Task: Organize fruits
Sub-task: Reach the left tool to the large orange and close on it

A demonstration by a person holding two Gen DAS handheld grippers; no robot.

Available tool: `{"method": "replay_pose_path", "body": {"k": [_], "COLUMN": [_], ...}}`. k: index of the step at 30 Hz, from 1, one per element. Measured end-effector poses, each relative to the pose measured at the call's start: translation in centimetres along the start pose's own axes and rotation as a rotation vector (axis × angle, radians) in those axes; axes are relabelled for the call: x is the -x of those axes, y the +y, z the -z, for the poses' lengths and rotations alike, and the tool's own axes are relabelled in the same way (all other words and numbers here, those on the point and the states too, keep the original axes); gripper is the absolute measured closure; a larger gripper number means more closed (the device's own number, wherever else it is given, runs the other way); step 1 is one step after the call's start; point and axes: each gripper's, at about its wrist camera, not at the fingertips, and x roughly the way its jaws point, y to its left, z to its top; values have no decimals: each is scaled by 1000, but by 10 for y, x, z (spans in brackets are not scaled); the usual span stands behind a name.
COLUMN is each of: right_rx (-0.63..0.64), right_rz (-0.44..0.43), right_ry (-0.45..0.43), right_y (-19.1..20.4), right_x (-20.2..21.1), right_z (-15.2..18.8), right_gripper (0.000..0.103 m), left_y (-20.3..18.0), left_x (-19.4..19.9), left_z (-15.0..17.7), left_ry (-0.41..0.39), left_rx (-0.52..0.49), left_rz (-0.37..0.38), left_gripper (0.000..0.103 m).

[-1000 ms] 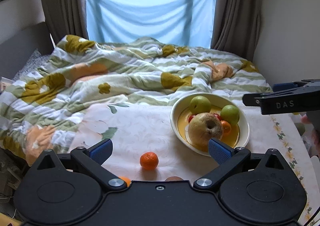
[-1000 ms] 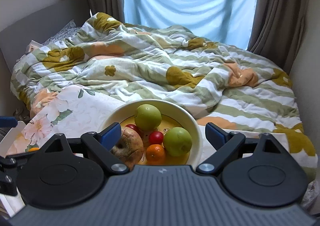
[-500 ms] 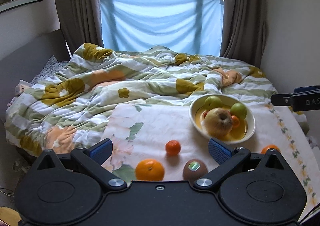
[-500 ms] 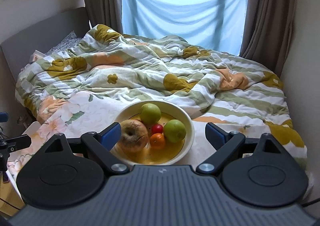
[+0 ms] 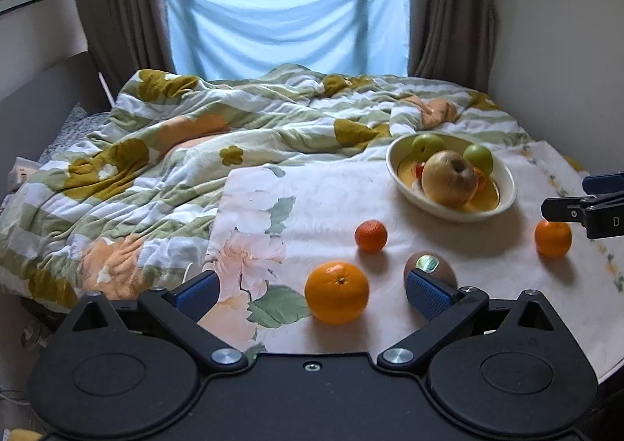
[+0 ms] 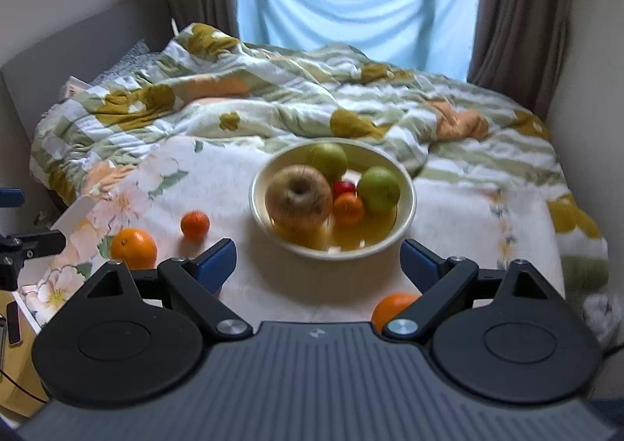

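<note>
A cream bowl point(image 5: 503, 203) with a yellow inside sits on a white floral cloth point(image 5: 312, 203) spread over the near end of a bed, whose rumpled green, white and ochre quilt point(image 5: 195, 137) lies behind it. In the bowl a large russet apple point(image 5: 448, 177) takes the front, with two green apples point(image 6: 377, 187) behind and beside it, a small red fruit point(image 6: 344, 186) between them and a small orange fruit point(image 6: 348, 209) just in front of that — these last two show best in the right wrist view, which is somewhat blurred. Four fruits lie loose on the cloth, apart from the bowl: a large orange point(image 5: 337, 292) nearest the left gripper point(image 5: 312, 287), a small tangerine point(image 5: 371, 235) between that orange and the bowl, a brown kiwi with a shiny sticker point(image 5: 429, 267), and a second orange point(image 5: 552, 238) off to the right, close below the tip of the right gripper point(image 6: 318, 259). The left gripper's jaws stand wide apart and hold nothing; the large orange lies between its blue pads point(image 5: 427, 293) without touching either, and the kiwi sits right behind the right-hand pad. The right gripper is likewise spread wide and empty, its opening facing the bowl, with the second orange partly hidden under its right finger point(image 6: 419, 259). Behind the bed a pale blue sheet point(image 5: 288, 20) covers the lower window between brown curtains point(image 5: 452, 8).
</note>
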Motion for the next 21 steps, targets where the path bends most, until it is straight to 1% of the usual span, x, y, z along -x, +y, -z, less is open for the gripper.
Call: {"method": "replay_pose_path", "body": {"k": [6, 11, 15, 16, 17, 21], "right_rx": [-63, -111, -151, -157, -163, -172], "right_rz": [93, 180, 224, 228, 233, 244], "right_ry": [11, -3, 15, 21, 25, 35], "right_y": [3, -9, -21, -24, -26, -32], "right_x": [-17, -25, -35, -37, -40, -48], "right_z": [27, 46, 57, 58, 59, 62], "right_gripper": [0, 0, 0, 0, 0, 0], "left_y": [4, 2, -2, -2, -3, -3], "left_x": [-29, -52, -69, -72, -76, -89], "left_z": [13, 21, 22, 22, 22, 21], "left_ry": [12, 23, 33, 36, 42, 79], "left_rx": [-58, -93, -111, -114, -116, -105], "left_rz": [27, 47, 60, 63, 66, 81], "left_gripper": [0, 0, 2, 4, 8, 15]}}
